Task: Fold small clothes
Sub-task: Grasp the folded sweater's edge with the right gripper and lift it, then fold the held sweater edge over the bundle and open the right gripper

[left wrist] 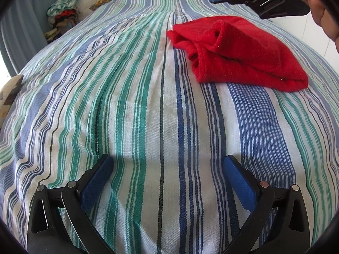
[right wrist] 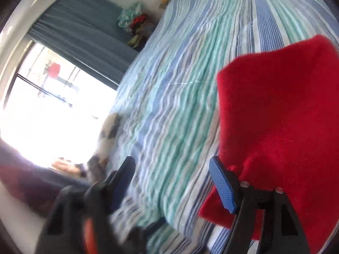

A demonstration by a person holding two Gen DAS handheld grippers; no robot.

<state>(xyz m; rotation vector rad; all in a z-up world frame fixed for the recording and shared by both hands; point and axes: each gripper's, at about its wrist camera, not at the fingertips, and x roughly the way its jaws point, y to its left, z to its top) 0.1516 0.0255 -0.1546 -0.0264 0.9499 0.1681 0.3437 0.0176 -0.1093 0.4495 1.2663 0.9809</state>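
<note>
Red garment (left wrist: 239,53) already bundled into a rough fold, sitting toward the right side of the striped bed (left wrist: 127,105), nearer the head end. Looks like the fold on this one is about done. Left gripper (left wrist: 168,182) hovering low over bare bedspread, fingers wide apart, nothing between them. Right gripper (right wrist: 172,182) off beside the red piece, fingers apart too, empty. Next up, probably fetching another item. Clothes pile (left wrist: 63,12) heaped beyond the far left corner, patterned cushion (left wrist: 10,93) at the left edge. Nothing blocking the way.
</note>
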